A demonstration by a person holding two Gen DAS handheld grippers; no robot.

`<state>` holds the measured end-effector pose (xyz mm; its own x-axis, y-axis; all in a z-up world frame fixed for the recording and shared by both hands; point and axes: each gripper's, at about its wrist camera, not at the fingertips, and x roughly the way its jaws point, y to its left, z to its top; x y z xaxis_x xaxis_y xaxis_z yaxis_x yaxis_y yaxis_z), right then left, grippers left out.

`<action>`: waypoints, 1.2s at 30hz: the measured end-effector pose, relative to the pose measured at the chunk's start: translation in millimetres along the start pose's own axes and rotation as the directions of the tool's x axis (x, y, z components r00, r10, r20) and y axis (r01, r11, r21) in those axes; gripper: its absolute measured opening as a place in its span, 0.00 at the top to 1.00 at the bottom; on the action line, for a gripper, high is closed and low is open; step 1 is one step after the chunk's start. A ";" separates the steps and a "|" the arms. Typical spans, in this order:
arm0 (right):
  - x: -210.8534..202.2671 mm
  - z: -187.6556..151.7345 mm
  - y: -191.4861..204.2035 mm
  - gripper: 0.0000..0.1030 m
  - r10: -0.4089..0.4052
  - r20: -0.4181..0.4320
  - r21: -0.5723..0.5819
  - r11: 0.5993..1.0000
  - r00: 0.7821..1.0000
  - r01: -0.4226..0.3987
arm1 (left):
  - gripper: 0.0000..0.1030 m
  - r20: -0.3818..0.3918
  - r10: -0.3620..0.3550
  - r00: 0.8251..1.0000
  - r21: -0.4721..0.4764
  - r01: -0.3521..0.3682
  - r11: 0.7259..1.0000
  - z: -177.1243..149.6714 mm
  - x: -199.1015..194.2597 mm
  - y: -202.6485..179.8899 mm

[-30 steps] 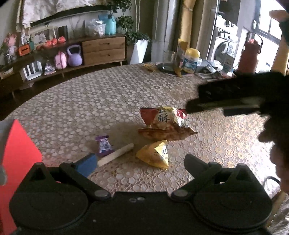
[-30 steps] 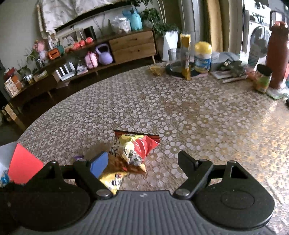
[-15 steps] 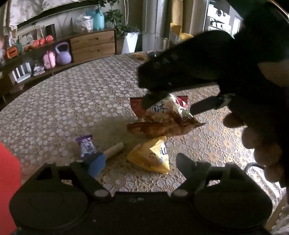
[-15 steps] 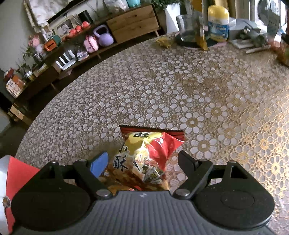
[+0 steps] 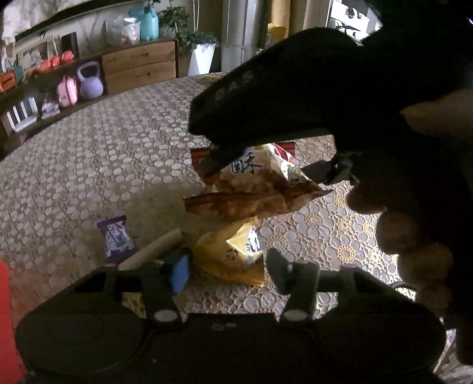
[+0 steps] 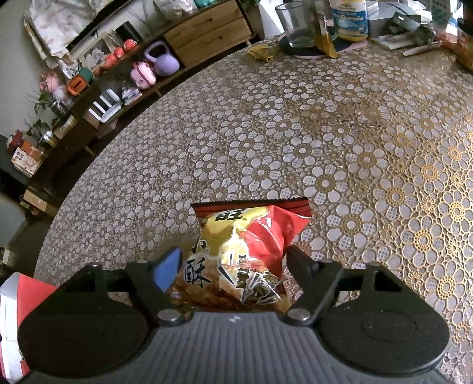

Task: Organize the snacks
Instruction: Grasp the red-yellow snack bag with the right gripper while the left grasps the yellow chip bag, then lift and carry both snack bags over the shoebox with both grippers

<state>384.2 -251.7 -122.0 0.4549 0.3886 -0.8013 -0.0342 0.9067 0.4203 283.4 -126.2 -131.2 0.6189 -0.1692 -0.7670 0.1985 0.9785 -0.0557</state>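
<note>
A red and yellow snack bag (image 6: pixel 245 248) lies on the patterned table, also in the left wrist view (image 5: pixel 254 189). My right gripper (image 6: pixel 233 265) is open with its fingers on either side of the bag's near end; it shows as a dark shape over the bag in the left wrist view (image 5: pixel 266 165). My left gripper (image 5: pixel 227 271) is open just above a small yellow snack packet (image 5: pixel 233 254). A purple candy wrapper (image 5: pixel 113 236) and a beige stick-shaped snack (image 5: pixel 153 251) lie to its left.
A red box (image 6: pixel 23 298) stands at the table's left edge, also in the left wrist view (image 5: pixel 7 325). A glass (image 6: pixel 295 26), a bottle (image 6: pixel 350 17) and papers sit at the table's far side. A low wooden shelf (image 6: pixel 207 32) stands beyond.
My right gripper has come down and forward over the red and yellow bag, so its fingers now flank it. My left gripper has moved closer to the yellow packet.
</note>
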 end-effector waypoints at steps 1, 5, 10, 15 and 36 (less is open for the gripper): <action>-0.9 0.4 1.3 0.27 -0.001 0.001 -0.001 1.000 1.000 0.001 | 0.55 -0.001 -0.001 1.000 -0.003 0.001 1.000 -0.1 0.2 0.7; -4.0 -2.3 1.9 0.30 -0.007 0.013 0.001 1.000 1.000 0.007 | 0.63 0.005 -0.015 1.000 -0.002 0.015 1.000 -0.8 -2.0 1.8; -12.2 -7.8 -0.9 0.38 -0.004 0.033 0.009 1.000 0.999 0.003 | 0.75 0.002 -0.027 1.000 0.005 0.027 1.000 -1.3 -3.7 3.3; -24.7 -12.8 -4.0 0.41 -0.005 0.052 0.022 1.000 0.999 0.004 | 0.79 0.002 -0.047 0.999 0.004 0.047 0.999 -2.8 -10.3 5.1; -130.6 -65.4 19.8 0.42 0.036 0.116 -0.062 0.998 0.993 -0.029 | 0.79 0.001 -0.057 0.998 -0.057 0.057 0.997 -36.3 -107.5 31.0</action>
<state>266.0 -273.8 -36.9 0.5536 0.3993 -0.7309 -0.1023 0.9035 0.4161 195.4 -73.4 -73.7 0.6075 -0.2246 -0.7619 0.1894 0.9725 -0.1356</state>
